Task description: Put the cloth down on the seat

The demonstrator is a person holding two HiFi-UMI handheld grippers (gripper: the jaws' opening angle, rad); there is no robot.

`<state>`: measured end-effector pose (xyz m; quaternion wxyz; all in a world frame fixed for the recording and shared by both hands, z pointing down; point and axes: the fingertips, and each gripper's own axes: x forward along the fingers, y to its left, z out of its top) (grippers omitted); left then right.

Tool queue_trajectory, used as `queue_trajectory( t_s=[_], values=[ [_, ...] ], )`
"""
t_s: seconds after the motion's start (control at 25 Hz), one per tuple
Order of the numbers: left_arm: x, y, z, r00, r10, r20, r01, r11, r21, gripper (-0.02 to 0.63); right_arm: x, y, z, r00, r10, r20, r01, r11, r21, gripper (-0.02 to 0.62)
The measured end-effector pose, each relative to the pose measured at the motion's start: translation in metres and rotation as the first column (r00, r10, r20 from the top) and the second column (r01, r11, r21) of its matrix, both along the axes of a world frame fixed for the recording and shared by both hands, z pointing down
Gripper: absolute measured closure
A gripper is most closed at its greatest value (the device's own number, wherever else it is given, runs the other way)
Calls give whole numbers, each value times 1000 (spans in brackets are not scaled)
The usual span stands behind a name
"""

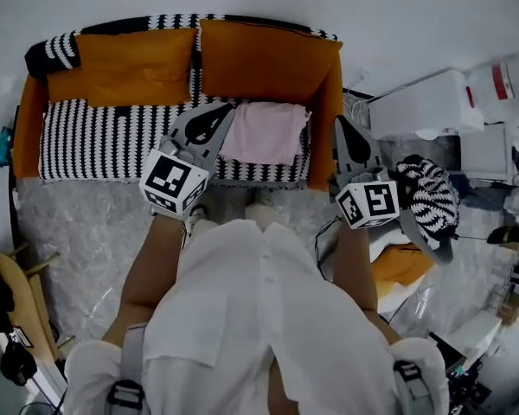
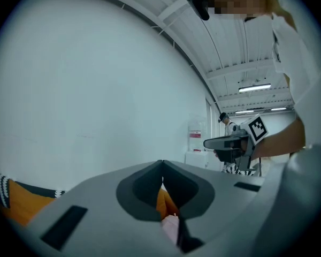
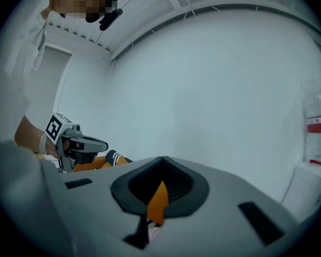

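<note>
Cloth [image 1: 264, 132] flat on striped seat [image 1: 95, 141], left gripper [image 1: 214, 118], right gripper [image 1: 346, 132], both closed, empty

Head cam looks steeply down past the person's chest onto the sofa [image 1: 95, 137]. The 2 gripper cams sit right behind their own fingers [image 2: 96, 213], tilted up at the white wall [image 2: 96, 90], and each catches the other: right gripper [image 2: 207, 142], left gripper [image 3: 105, 144].

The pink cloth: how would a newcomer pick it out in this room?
Find the orange sofa with its black-and-white striped seat cover. At the right end of that seat lies a flat pale pink cloth. It is the only plain, pastel thing on the patterned seat.
</note>
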<state>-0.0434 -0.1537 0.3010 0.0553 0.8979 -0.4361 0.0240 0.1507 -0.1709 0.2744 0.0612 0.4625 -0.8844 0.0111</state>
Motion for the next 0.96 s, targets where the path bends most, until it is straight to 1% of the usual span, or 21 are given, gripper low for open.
queue_trajectory(
  t_s=[0.32, 0.56, 0.96],
  values=[
    [-14, 16, -4, 999, -3, -34, 3, 1000, 1, 591, -7, 12, -9, 1000, -21, -10, 21, 1000, 14, 589],
    [-20, 20, -4, 1000, 4, -24, -4, 1000, 0, 591, -16, 16, -13, 999, -33, -30, 33, 999, 13, 589],
    [-22, 22, -6, 1000, 16, -24, -16, 1000, 2, 591, -17, 17, -10, 999, -40, -34, 40, 999, 8, 589]
  ],
)
